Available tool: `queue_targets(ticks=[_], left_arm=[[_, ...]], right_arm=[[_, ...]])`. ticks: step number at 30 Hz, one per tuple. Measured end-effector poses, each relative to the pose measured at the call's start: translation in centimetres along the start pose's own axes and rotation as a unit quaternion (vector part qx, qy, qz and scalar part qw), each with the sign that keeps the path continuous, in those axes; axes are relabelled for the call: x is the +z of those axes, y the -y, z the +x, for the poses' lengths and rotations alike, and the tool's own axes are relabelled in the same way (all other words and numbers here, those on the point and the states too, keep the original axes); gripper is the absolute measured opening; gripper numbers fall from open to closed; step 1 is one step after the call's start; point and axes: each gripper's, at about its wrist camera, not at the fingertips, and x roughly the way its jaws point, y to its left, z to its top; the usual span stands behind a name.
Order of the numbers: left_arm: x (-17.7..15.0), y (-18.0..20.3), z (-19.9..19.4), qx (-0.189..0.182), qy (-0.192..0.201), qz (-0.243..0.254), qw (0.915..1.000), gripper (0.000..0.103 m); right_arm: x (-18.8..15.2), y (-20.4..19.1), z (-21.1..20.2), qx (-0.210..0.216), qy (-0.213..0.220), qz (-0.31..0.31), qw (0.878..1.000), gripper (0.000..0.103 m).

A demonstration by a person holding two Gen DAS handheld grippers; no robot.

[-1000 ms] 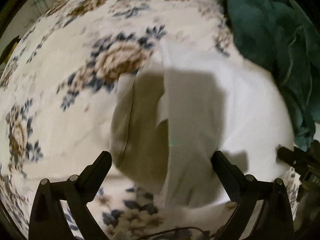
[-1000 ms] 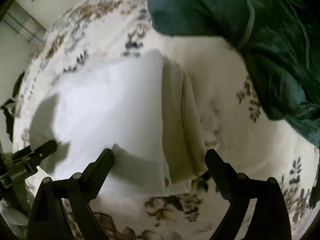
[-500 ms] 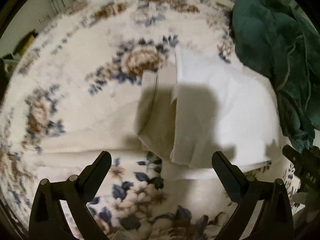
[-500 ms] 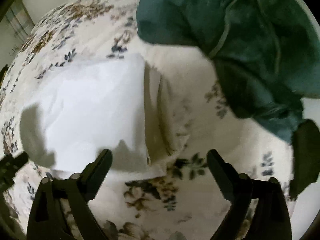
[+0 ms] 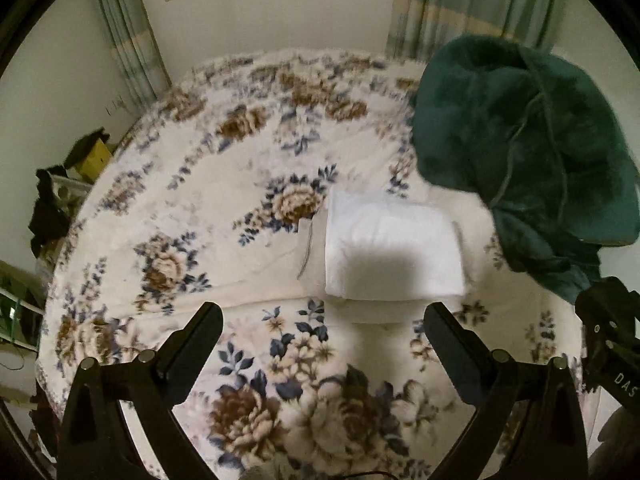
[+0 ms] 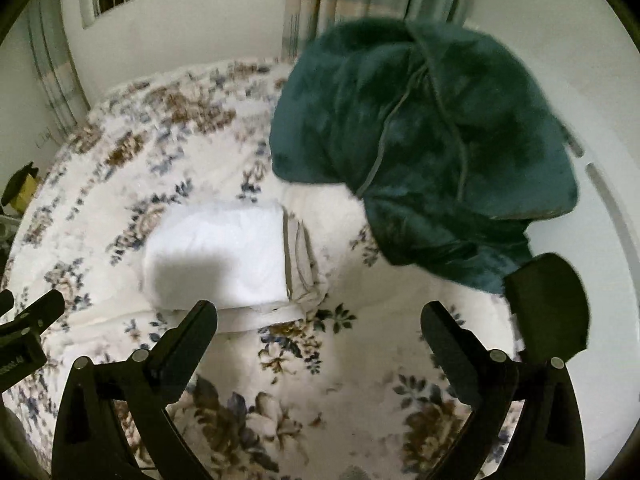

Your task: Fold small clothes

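Both grippers hang above the bed (image 5: 192, 184) with nothing in them: the left gripper (image 5: 320, 336) has its fingers spread wide apart, and so does the right gripper (image 6: 318, 332). Between them and a little ahead lies the white garment (image 5: 394, 256), folded into a neat rectangle on the floral bedspread, with a beige piece (image 6: 298, 256) tucked along one side of it and a strip of white cloth sticking out under its near edge. A heap of dark green blanket (image 6: 420, 144) sits close behind and to the right, just short of touching the fold as far as I can tell.

To my eye the fold is as good as done, and the step in hand is letting go cleanly. Doing that well means lifting straight up and away with the fingers open, so no tip snags the top layer and drags it askew. If a tidy-up is wanted, I would nip that loose near strip and tuck it under, pressing lightly, because thin cotton slides on a plush cover. Keep wide of the green heap; brushing it could tip it onto the stack.
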Motion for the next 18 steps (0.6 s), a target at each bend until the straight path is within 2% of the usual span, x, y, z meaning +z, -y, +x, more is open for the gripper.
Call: queue_targets(ticks=[7,13,18], left_arm=[[-2.0,0.5,-11.6,-0.005,0.049,0.012,0.9987,0.103],[-3.7,0.8,-19.5,-0.009,0.089,0.014,0.9959,0.103],[-5.4,0.8,-24.1,-0.012,0.114,0.016,0.9933,0.103]], right_arm=[[-1.8,2.3,-13.8,-0.004,0.06,-0.002,0.998,0.103],[-4.0,4.0,-24.8,0.003,0.112,0.003,0.994,0.103],[-5.8,5.1,-31.9,0.012,0.144,0.005,0.989,0.103]])
